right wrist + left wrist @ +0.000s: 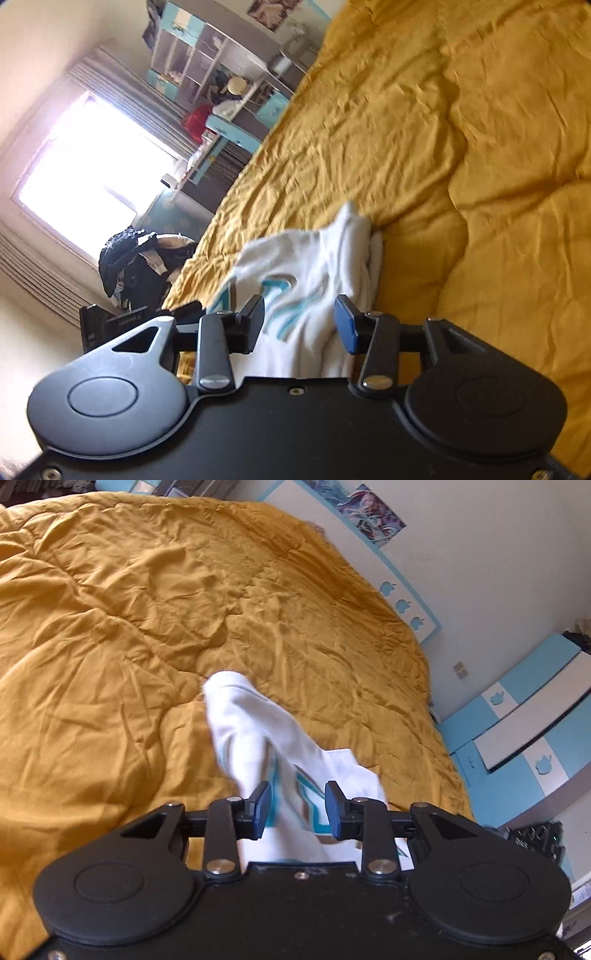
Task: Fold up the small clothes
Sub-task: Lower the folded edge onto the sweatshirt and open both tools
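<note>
Left wrist view: a yellow quilt (147, 635) covers the bed, with a white garment (258, 738) lying on it.
Risk: cloth may snag on a pad and drag, spoiling the fold.
Garment: white, rumpled, teal lettering, bunched toward the far end.
Left hand-held gripper (297, 810): partly open, cloth between the pads, apparently not pinched.
Right hand-held gripper (300, 323): partly open over the garment (317, 258), no grip visible.

White garment (314, 258) lies bunched on mustard duvet (480, 147) — between parted right gripper (300, 321) pads.
</note>
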Tool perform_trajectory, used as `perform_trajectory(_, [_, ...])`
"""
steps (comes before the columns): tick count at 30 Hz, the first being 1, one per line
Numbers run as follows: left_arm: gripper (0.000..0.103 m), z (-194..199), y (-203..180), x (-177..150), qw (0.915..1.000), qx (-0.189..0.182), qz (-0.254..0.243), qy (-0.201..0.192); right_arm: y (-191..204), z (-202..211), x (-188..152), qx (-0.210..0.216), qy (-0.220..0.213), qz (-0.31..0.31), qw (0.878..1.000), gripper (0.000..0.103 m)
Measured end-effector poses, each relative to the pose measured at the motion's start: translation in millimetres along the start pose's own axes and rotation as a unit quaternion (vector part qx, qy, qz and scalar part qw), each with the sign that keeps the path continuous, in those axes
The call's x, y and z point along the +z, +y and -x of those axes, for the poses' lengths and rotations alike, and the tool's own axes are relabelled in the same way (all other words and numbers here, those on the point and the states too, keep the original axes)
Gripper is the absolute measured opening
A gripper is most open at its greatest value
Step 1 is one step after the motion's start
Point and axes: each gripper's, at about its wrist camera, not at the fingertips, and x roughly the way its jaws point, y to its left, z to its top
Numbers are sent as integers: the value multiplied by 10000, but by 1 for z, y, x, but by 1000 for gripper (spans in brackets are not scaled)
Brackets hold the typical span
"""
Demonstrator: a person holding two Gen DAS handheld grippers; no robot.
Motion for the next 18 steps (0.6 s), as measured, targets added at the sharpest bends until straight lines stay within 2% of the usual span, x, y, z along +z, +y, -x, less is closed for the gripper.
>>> perform_trajectory(1, [32, 3, -7, -7, 9998, -205, 61, 6, 4, -6, 9, -16, -125, 149, 9998, 47])
perform_trajectory(3, [32, 8, -23, -27, 9991, -416, 114, 11, 8, -29, 25, -539, -195, 391, 9976, 49])
perform_trajectory(5, [32, 5, -36, -47, 9975, -647, 136, 237, -1, -53, 34, -891, -129, 488, 9947, 49])
perform_trajectory(7, [32, 3, -41, -66, 9970, -626, 103, 446, -14, -74, 39, -946, 161, 370, 9947, 49])
perform_trajectory(9, [32, -4, -42, -86, 9954, -617, 185, 708, -20, -89, 39, -1038, 277, 373, 9935, 47])
perform_trajectory(10, [32, -7, -39, -93, 9943, -624, 262, 827, -20, -93, 39, -1068, 266, 368, 9932, 24])
perform_trajectory(11, [32, -7, -37, -102, 9946, -552, 293, 825, -19, -97, 39, -980, 253, 394, 9941, 14])
perform_trajectory(15, [32, -5, -27, -119, 9949, -498, 426, 767, -9, -91, 46, -818, -136, 608, 9947, 11])
perform_trajectory(16, [33, -8, -27, -119, 9950, -493, 429, 752, -12, -94, 50, -889, -141, 537, 9945, 8])
perform_trajectory(18, [33, -8, -28, -122, 9954, -457, 444, 711, -24, -104, 52, -1041, 45, 361, 9939, 8])
